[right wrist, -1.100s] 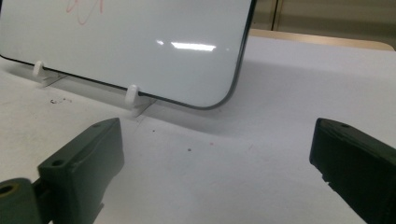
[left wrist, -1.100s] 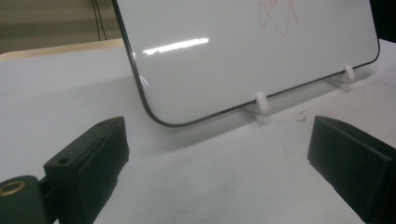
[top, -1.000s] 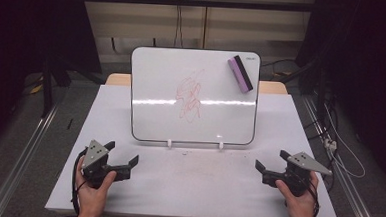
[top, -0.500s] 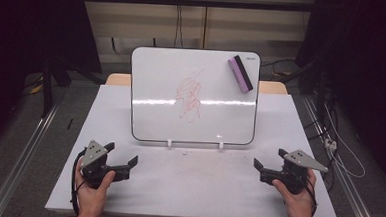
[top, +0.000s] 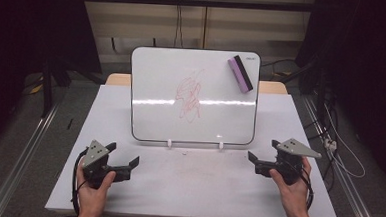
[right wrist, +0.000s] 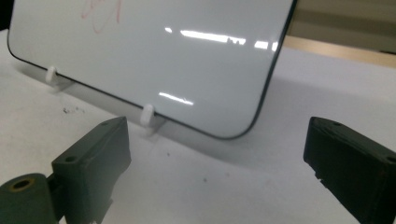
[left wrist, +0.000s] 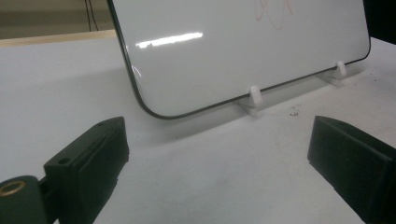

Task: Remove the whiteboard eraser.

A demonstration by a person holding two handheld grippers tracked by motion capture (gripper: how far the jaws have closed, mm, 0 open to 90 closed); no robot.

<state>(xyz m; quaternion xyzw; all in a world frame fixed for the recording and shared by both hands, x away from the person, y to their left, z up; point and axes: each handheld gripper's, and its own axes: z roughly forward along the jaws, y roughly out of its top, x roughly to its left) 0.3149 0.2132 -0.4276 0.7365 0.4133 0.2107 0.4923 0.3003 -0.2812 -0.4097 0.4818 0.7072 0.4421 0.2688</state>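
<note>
A whiteboard [top: 194, 96] stands tilted back on two small white feet [top: 169, 144] near the middle of the table [top: 202, 189]. It has a red scribble [top: 190, 99] on it, and a purple eraser [top: 240, 74] sticks at its top right corner. The left gripper [top: 123, 158] sits near the front left corner of the table, jaws wide apart, holding nothing. The right gripper [top: 262, 156] sits near the front right corner, jaws also wide apart and holding nothing.
</note>
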